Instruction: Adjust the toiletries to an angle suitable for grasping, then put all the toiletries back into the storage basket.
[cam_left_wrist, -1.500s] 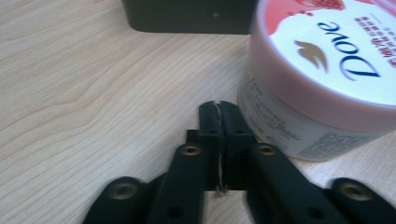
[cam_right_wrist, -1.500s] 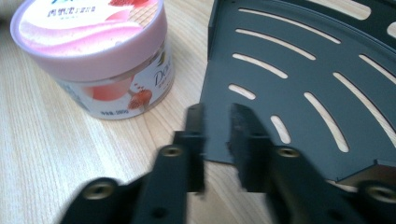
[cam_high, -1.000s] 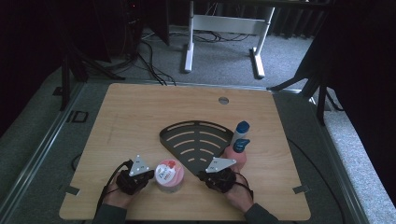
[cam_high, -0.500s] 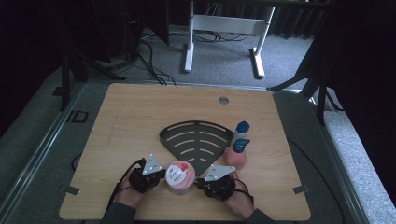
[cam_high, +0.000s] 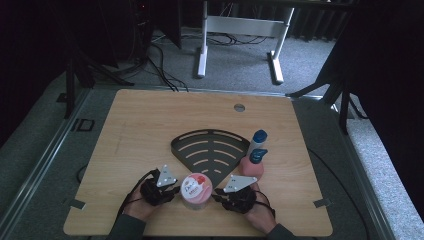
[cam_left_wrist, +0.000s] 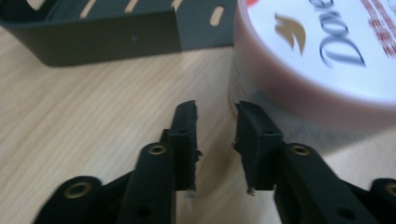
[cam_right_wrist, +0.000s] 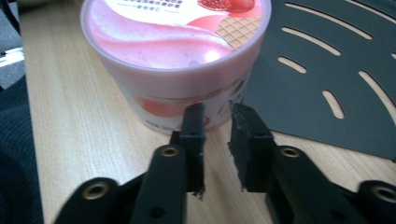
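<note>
Tub, round and pink with a white printed lid, stands upright between left tool and right tool; both have just been opening, jaws slightly parted, gripping nothing.

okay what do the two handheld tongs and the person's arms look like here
Both tongs, left and right, are black, each topped by a grey three-cornered plate, with a black cable trailing back past the hand. Up close, each has two flat black jaws on linkage arms with brass-coloured rivets. The person's sleeves are dark.

Each gripper is black, topped by a grey three-cornered plate. Black cable loops trail behind. Brass-ringed pivot holes mark the black jaws.
</note>
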